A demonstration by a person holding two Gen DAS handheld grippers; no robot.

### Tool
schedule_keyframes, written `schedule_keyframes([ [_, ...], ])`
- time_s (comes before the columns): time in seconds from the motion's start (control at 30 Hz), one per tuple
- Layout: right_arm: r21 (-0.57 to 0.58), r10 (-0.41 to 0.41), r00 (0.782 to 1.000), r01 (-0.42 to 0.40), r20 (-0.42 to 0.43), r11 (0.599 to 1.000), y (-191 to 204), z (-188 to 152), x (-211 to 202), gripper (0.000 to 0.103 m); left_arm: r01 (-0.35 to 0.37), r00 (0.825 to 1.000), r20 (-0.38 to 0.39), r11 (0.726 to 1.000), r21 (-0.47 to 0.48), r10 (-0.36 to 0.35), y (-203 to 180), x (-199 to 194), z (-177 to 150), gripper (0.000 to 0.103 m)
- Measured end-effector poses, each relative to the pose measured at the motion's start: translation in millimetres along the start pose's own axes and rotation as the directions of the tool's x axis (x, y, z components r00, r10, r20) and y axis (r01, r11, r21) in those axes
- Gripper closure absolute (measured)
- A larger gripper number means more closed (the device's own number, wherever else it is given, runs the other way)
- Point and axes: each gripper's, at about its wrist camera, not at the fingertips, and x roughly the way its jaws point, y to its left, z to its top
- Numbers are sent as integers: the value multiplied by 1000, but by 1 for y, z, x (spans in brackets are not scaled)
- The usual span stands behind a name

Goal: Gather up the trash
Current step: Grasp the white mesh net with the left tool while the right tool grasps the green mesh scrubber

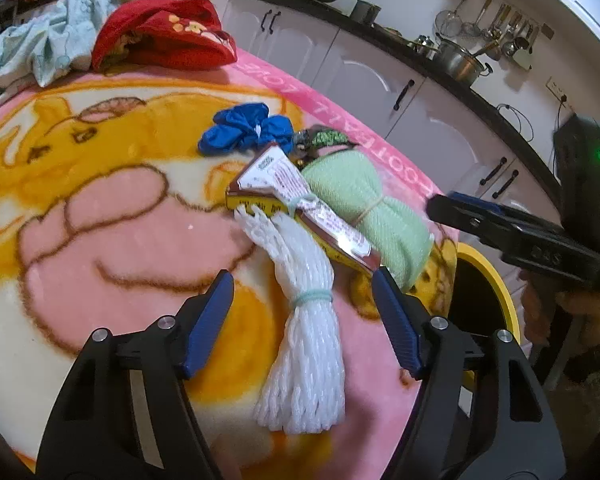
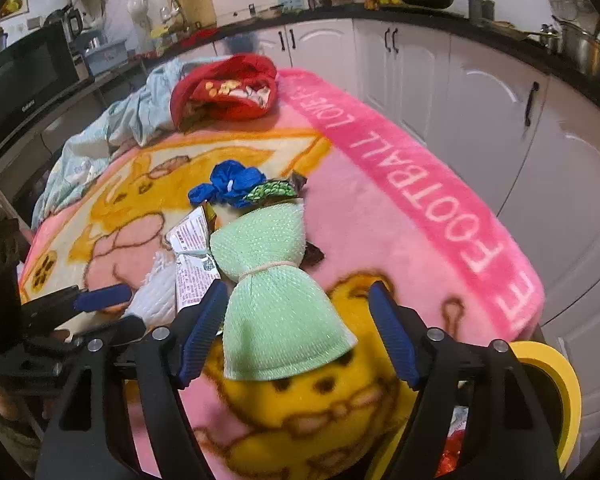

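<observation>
A white foam net bundle (image 1: 304, 320) lies on the pink blanket (image 1: 120, 220), between the open jaws of my left gripper (image 1: 303, 280). A yellow and brown wrapper (image 1: 300, 204) lies across its far end, beside a green foam net bundle (image 1: 364, 208). A blue crumpled bag (image 1: 244, 128) and a green patterned wrapper (image 1: 324, 138) lie farther back. In the right wrist view my right gripper (image 2: 298, 300) is open around the near end of the green bundle (image 2: 276, 312). The white bundle (image 2: 156, 296) and the wrapper (image 2: 192, 256) lie to its left. A yellow-rimmed bin (image 2: 556, 384) stands at the table's near right edge.
A red cloth (image 1: 168, 36) and a pale blue cloth (image 1: 48, 44) lie at the blanket's far end. White kitchen cabinets (image 2: 480, 92) under a black counter run behind the table. A microwave (image 2: 24, 76) stands at the left. The bin also shows in the left wrist view (image 1: 496, 280).
</observation>
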Motion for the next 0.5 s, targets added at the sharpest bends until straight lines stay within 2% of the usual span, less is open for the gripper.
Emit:
schedule_keyframes([
  [0.2, 12, 24, 999, -24, -47, 1000, 1, 6, 26, 31, 18, 999, -33, 1000, -11, -19, 4, 8, -6, 47],
  [0.5, -7, 31, 993, -32, -111, 999, 8, 4, 53, 31, 5, 998, -57, 1000, -7, -5, 10, 14, -14, 64],
])
